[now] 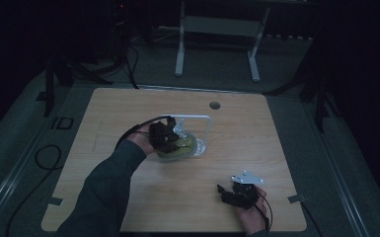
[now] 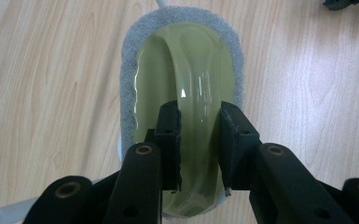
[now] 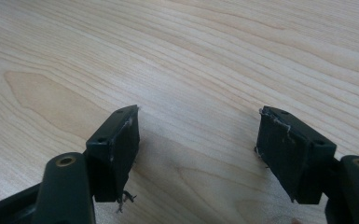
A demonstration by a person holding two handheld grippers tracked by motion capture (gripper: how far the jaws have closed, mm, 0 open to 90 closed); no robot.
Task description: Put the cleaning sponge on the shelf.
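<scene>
- While it rests low over the bare wooden table (image 1: pixel 128 108) near the front edge, the right gripper (image 1: pixel 227 193) has its jaws spread wide with nothing between them; its frayed black pads (image 3: pixel 116 149) frame only wood grain.
- Farther in, near the table's middle, the left gripper (image 1: pixel 170 136) is clamped on the glossy olive-green handle (image 2: pixel 198 107) of a scrubbing brush (image 2: pixel 130 84), one pad against each side.
- The brush's grey pad lies flat on the wood.
- Just beyond it, a white wire frame (image 1: pixel 205 118) stands on the table.
</scene>
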